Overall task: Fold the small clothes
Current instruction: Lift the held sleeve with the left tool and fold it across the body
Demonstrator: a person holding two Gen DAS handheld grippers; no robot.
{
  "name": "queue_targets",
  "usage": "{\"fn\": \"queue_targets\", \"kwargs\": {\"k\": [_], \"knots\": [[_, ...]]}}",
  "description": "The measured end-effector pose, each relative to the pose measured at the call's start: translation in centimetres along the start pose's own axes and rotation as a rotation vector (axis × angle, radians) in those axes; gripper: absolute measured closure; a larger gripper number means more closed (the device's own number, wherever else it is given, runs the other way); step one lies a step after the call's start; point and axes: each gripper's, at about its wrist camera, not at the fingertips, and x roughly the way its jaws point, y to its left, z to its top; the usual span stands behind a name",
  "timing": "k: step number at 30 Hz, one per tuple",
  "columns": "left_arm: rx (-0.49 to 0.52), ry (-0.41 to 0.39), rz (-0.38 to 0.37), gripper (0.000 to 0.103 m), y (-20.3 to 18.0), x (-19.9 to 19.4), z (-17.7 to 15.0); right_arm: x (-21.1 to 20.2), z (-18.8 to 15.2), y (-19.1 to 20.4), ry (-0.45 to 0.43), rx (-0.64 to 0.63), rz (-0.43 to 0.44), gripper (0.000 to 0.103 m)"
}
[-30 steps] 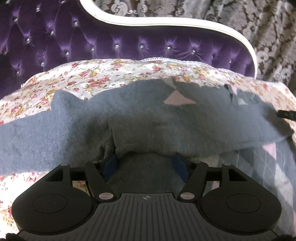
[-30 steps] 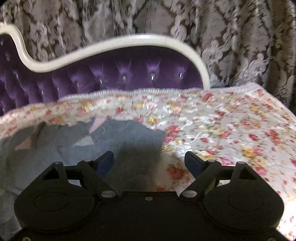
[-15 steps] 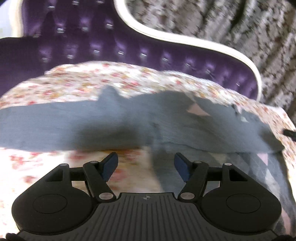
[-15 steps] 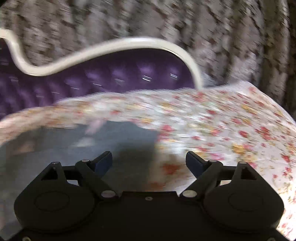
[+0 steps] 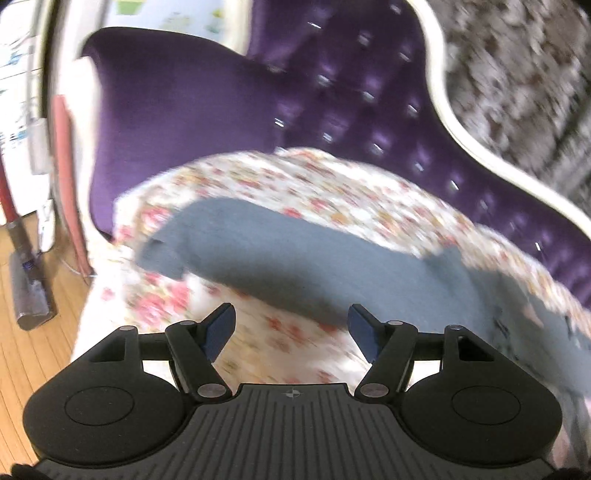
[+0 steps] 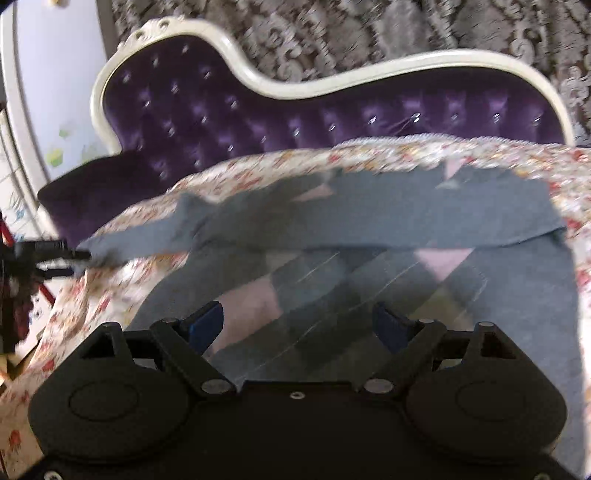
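A grey sweater with a pink and grey diamond pattern (image 6: 369, 266) lies flat on the floral cover. Its sleeves are folded across the top as a grey band (image 6: 388, 218). In the left wrist view one grey sleeve (image 5: 295, 254) stretches out to the left, its cuff near the cover's edge. My left gripper (image 5: 291, 328) is open and empty, above the floral cover just in front of that sleeve. My right gripper (image 6: 297, 325) is open and empty, hovering over the sweater's patterned body. My left gripper also shows at the left edge of the right wrist view (image 6: 51, 254).
The floral cover (image 5: 332, 192) lies on a purple tufted sofa (image 6: 221, 122) with a white frame. Patterned curtains (image 6: 369, 29) hang behind. A wooden floor (image 5: 22, 350) and a vacuum (image 5: 26, 280) are off the sofa's left end.
My left gripper let go of the sweater, opened and swung left toward the outstretched sleeve. My right gripper swung left from the bare cover to above the sweater's body.
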Motion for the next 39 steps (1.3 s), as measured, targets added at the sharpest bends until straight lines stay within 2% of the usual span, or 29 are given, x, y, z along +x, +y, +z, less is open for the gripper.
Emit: {"fn": "queue_targets", "kwargs": {"k": [3, 8, 12, 18, 21, 23, 24, 26, 30, 33, 39], "knots": [[-0.037, -0.019, 0.025, 0.037, 1.8, 0.7, 0.6, 0.7, -0.4, 0.5, 0.026, -0.003, -0.009, 0.015], [-0.123, 0.004, 0.005, 0.037, 4.1, 2.4, 0.9, 1.1, -0.6, 0.4, 0.050, 0.014, -0.026, 0.014], [-0.146, -0.001, 0.012, 0.037, 4.8, 3.6, 1.1, 1.3, -0.9, 0.6, 0.058, 0.004, -0.039, 0.014], [-0.209, -0.031, 0.055, 0.038, 5.9, 4.8, 2.2, 1.7, -1.2, 1.3, 0.067, -0.040, -0.053, 0.012], [-0.244, -0.070, 0.061, 0.039, 6.5, 4.9, 2.8, 1.8, -1.2, 1.4, 0.070, -0.051, -0.055, 0.011], [-0.266, -0.109, 0.091, 0.063, 6.6, 4.8, 3.2, 1.9, -1.3, 1.5, 0.073, -0.056, -0.057, 0.011], [-0.275, -0.121, 0.105, 0.098, 6.7, 4.7, 3.5, 1.9, -1.3, 1.5, 0.073, -0.058, -0.058, 0.010], [-0.289, -0.139, 0.105, 0.099, 6.6, 4.4, 4.2, 1.9, -1.3, 1.5, 0.071, -0.058, -0.057, 0.010], [-0.184, -0.231, 0.073, 0.099, 3.8, 1.6, 6.3, 1.9, -1.4, 1.3, 0.067, -0.046, -0.049, 0.010], [-0.095, -0.294, 0.017, 0.099, 0.5, -1.1, 8.3, 1.9, -1.4, 1.1, 0.066, -0.037, -0.041, 0.010], [0.167, -0.408, -0.150, 0.099, -10.1, -6.3, 11.1, 1.8, -1.4, 0.7, 0.053, -0.009, -0.021, 0.010]]}}
